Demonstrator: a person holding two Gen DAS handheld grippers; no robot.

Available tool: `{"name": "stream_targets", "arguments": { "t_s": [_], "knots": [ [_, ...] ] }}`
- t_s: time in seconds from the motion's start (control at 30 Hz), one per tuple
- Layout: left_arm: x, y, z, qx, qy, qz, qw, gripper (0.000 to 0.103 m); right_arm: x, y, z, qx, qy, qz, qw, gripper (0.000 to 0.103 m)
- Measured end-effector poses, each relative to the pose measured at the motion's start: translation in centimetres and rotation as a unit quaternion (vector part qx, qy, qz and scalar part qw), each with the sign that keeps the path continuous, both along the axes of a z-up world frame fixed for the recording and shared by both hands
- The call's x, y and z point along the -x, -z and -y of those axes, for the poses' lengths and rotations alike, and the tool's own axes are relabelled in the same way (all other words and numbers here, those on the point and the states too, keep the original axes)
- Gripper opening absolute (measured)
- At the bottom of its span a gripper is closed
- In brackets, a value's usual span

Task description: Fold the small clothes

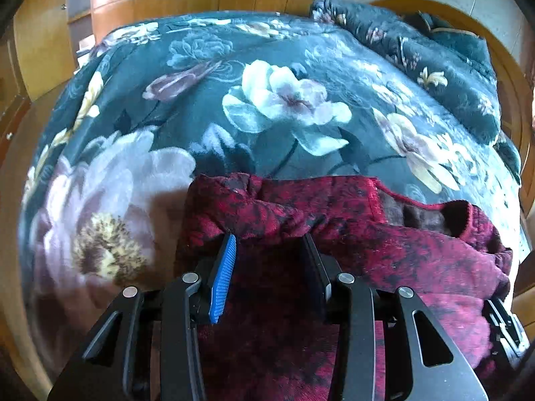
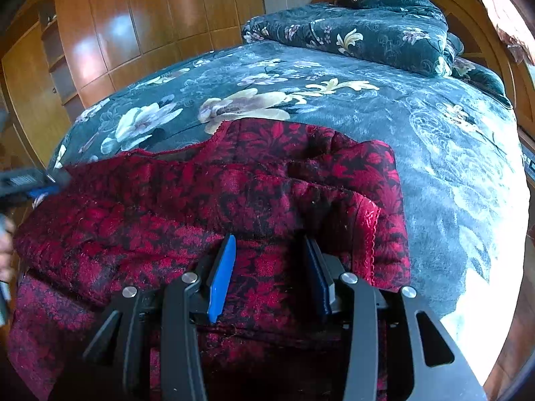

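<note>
Two grippers, one garment. Left gripper (image 1: 269,239): a bunched roll of the red garment (image 1: 384,250) lies across its fingertips, cloth fills the gap between the pads, jaws part-closed; looks like a pinch on the fold, though the contact itself is hidden by fabric. Right gripper (image 2: 267,239): same picture, cloth humped over and between the two fingers (image 2: 220,277), jaws part-closed and apparently clamped on the fabric. The red-and-black floral garment is a single piece, spread crumpled along the near edge of the bed, its far edge folded over toward the grippers, neckline opening visible in the left wrist view. The left gripper also shows at the left rim of the right wrist view, beside the garment's edge. Surface: one bed under a dark teal floral blanket (image 1: 267,100). Further back, one folded quilt (image 2: 367,33) of similar print, against a curved wooden headboard (image 2: 468,6). Room: glossy wooden wardrobe panels (image 2: 117,33) along the far side, pale wall between.
</note>
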State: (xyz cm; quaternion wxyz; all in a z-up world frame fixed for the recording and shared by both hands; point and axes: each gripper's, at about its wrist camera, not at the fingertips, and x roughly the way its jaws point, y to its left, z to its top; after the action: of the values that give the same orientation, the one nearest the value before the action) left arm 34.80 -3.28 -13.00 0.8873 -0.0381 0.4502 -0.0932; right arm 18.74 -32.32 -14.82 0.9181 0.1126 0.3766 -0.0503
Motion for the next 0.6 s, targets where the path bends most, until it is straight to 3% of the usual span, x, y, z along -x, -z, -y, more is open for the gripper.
{"name": "stream_targets", "arguments": {
  "t_s": [0.13,0.3,0.4,0.5,0.53,0.6],
  "knots": [
    [0.8,-0.2,0.0,-0.002,0.001,0.010,0.9999,0.040,-0.1,0.2,-0.1,0.001,0.000,0.004,1.000,0.042],
    [3.6,-3.2,-1.1,0.005,-0.014,0.014,0.9998,0.040,-0.2,0.2,-0.2,0.003,0.000,0.003,1.000,0.042],
    [7.7,-5.3,-2.2,0.001,-0.014,0.036,0.9993,0.047,-0.2,0.1,-0.2,0.006,0.001,-0.001,1.000,0.042],
    [11.7,-6.6,-3.2,-0.004,-0.015,0.055,0.9983,0.048,-0.3,-0.4,-0.3,0.008,-0.002,-0.010,1.000,0.043],
    [12.8,-6.9,-3.5,-0.005,-0.015,0.059,0.9981,0.048,-0.2,-0.8,-0.4,0.010,-0.005,-0.016,1.000,0.048],
    [15.0,-7.5,-4.0,-0.012,-0.014,0.068,0.9975,0.050,0.3,-1.9,-0.9,0.008,-0.012,-0.022,1.000,0.069]
  ]
}}
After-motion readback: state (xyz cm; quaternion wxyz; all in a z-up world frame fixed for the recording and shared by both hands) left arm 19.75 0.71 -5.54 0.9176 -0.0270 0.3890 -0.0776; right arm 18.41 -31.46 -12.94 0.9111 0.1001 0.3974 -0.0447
